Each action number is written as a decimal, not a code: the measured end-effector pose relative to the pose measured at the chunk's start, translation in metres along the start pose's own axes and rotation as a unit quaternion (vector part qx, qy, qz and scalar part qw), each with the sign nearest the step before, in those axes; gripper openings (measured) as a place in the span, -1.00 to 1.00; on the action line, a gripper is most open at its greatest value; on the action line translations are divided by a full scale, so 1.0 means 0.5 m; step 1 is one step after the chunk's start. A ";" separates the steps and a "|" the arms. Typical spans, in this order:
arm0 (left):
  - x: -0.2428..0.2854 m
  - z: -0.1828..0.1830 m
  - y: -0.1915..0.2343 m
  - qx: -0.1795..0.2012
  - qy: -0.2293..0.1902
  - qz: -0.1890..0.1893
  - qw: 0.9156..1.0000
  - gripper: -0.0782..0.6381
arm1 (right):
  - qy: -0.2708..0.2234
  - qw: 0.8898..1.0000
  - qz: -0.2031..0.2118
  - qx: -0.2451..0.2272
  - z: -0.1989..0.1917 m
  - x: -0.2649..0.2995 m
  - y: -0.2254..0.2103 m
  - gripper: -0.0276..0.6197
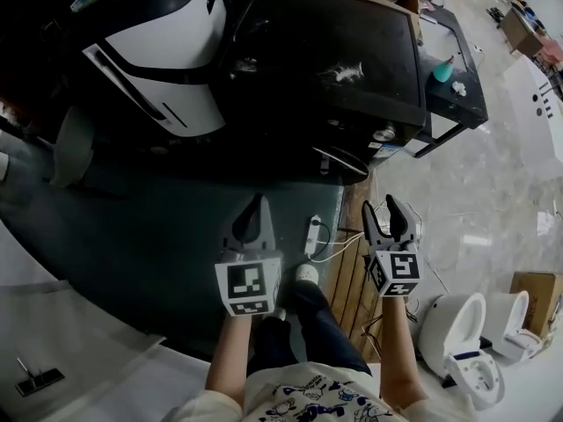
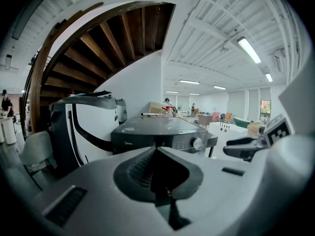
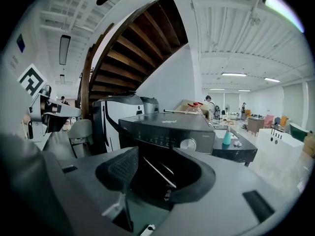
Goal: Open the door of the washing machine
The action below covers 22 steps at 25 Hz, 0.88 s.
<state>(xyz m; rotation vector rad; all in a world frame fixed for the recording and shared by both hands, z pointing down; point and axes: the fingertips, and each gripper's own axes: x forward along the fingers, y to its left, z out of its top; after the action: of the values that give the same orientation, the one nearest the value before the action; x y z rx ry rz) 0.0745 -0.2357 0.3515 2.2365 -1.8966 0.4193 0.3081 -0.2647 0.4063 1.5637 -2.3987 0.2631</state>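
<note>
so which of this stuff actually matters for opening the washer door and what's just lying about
For the job:
- black washing machine
- left gripper, jaws together
- right gripper, jaws apart

Just lying about:
- white appliance beside the washer
- power strip on the floor
- teal bottle on the side table
- white toilets
- grey chair

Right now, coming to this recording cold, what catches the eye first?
The boxy black washing machine fills the head view's upper middle, a rounded white-and-black appliance at its left. Below it the two grippers hang clear of the machine, the left gripper shut on nothing, the right gripper with jaws apart. In both gripper views a dark wooden curved staircase sweeps overhead.
</note>
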 end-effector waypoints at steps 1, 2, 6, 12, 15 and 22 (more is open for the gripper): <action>0.014 -0.005 -0.002 0.001 0.003 0.001 1.000 -0.78 | 0.002 1.000 0.002 -0.003 -0.008 0.013 -0.010 -0.24; 0.027 -0.011 -0.003 0.000 0.006 0.001 1.000 -0.78 | 0.004 1.000 0.003 -0.005 -0.016 0.026 -0.019 -0.24; 0.076 -0.027 -0.008 0.000 0.009 0.002 1.000 -0.78 | 0.018 1.000 0.013 -0.007 -0.049 0.072 -0.049 -0.24; 0.143 -0.059 -0.018 0.008 0.023 0.001 1.000 -0.78 | 0.036 0.998 0.033 -0.025 -0.105 0.139 -0.076 -0.24; 0.171 -0.080 -0.025 0.006 0.028 0.001 1.000 -0.77 | 0.041 0.997 0.042 -0.040 -0.131 0.165 -0.087 -0.24; 0.216 -0.132 -0.035 0.007 0.041 0.000 0.999 -0.78 | 0.055 0.995 0.058 -0.058 -0.194 0.225 -0.109 -0.35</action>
<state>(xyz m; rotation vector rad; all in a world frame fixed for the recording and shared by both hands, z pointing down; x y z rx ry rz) 0.1010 -0.3129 0.4498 2.1919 -1.8587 0.5194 0.3267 -0.3557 0.5342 1.3276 -2.3772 0.2226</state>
